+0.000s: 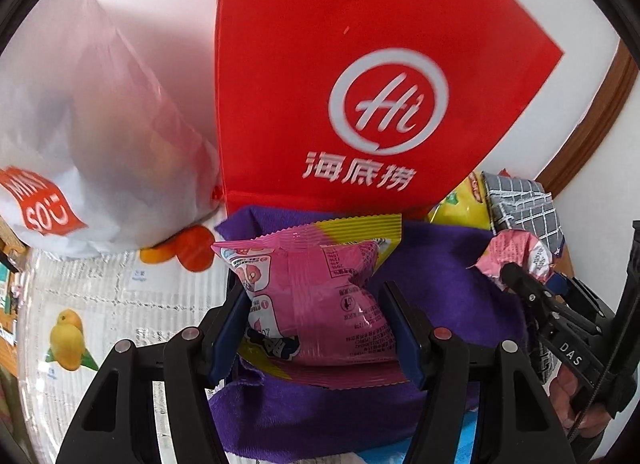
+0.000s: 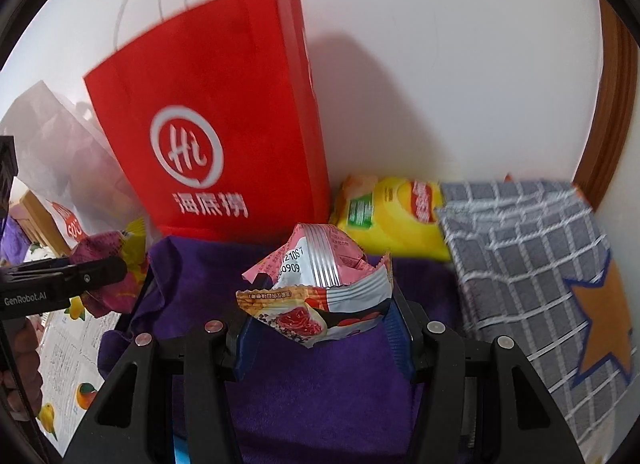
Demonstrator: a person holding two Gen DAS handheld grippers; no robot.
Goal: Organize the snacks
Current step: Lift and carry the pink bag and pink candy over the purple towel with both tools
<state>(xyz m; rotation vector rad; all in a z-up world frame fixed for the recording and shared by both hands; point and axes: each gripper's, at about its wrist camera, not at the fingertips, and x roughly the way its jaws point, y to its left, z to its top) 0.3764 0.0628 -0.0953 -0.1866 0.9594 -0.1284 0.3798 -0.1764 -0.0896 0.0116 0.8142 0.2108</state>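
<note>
My left gripper [image 1: 316, 304] is shut on a puffed pink and yellow snack packet [image 1: 316, 292] and holds it over the purple cloth [image 1: 440, 264], in front of the red paper bag [image 1: 360, 44]. My right gripper [image 2: 320, 324] is shut on a crumpled pink and white snack packet [image 2: 320, 284], also above the purple cloth [image 2: 320, 384]. The right gripper with its packet [image 1: 516, 252] shows at the right of the left wrist view. The left gripper with its packet [image 2: 108, 268] shows at the left of the right wrist view.
The red bag [image 2: 212, 104] stands against the white wall. A white plastic bag [image 1: 80, 124] sits left of it. A yellow chip bag [image 2: 396, 220] lies behind the cloth beside a grey checked fabric box [image 2: 532, 264]. A fruit-print tablecloth [image 1: 80, 324] covers the table at left.
</note>
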